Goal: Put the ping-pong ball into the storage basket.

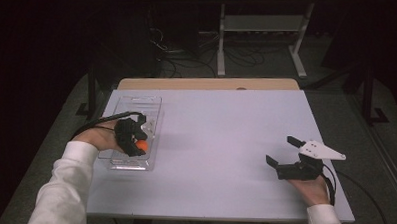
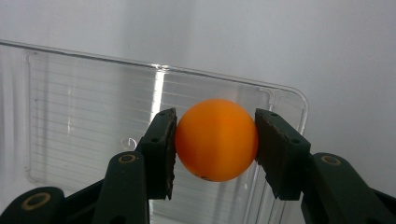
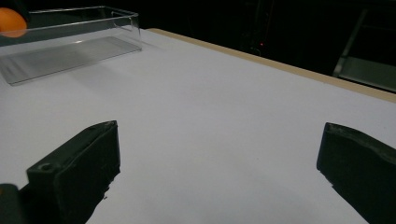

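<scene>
An orange ball (image 2: pixel 217 140) sits pinched between the two black jaws of my left gripper (image 2: pixel 215 144), which is shut on it above a clear plastic tray (image 2: pixel 93 135). From the high view, that left gripper (image 1: pixel 139 142) hovers over the near half of the clear tray (image 1: pixel 152 103) at the table's left, the orange ball (image 1: pixel 142 145) showing at its tip. My right gripper (image 1: pixel 281 151) rests near the table's front right with its jaws wide apart and nothing between them. In the right gripper view the orange ball (image 3: pixel 11 22) and clear tray (image 3: pixel 70 49) appear far off at upper left.
The white table top (image 1: pixel 220 138) has a wooden strip (image 1: pixel 207 84) along its far edge. Behind it on the dark floor stand a white frame (image 1: pixel 261 34) and tangled cables (image 1: pixel 188 54). A black cable (image 1: pixel 93 123) trails from the left gripper.
</scene>
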